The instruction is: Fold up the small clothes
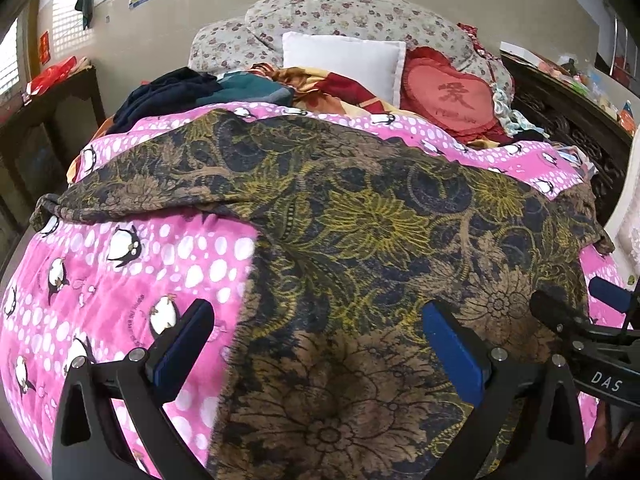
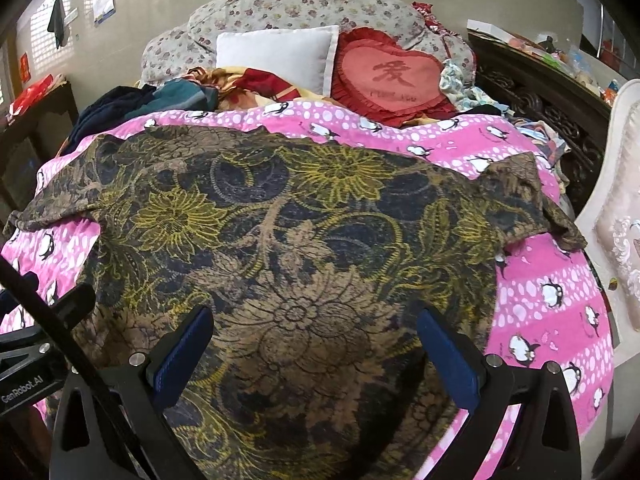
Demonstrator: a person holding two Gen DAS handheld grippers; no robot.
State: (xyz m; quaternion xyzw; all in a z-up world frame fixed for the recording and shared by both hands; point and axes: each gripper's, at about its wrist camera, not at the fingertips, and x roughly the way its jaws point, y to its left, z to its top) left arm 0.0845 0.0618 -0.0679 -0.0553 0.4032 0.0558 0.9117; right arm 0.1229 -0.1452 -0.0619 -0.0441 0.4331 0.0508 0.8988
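Observation:
A dark floral short-sleeved shirt (image 1: 360, 220) in brown, navy and yellow lies spread flat on a pink penguin-print quilt (image 1: 120, 272); it also shows in the right wrist view (image 2: 280, 240). My left gripper (image 1: 318, 320) is open and empty, hovering over the shirt's lower left edge. My right gripper (image 2: 314, 326) is open and empty above the shirt's lower middle. The right gripper also shows at the right edge of the left wrist view (image 1: 576, 304). The left gripper shows at the left edge of the right wrist view (image 2: 44, 312).
At the bed's head lie a white pillow (image 1: 344, 64), a red heart cushion (image 1: 448, 96), a floral pillow (image 1: 352, 16) and a heap of dark clothes (image 1: 172, 92). A dark wooden table (image 1: 48, 112) stands left; a carved wooden sideboard (image 1: 568, 120) and a cream chair (image 2: 616, 220) stand right.

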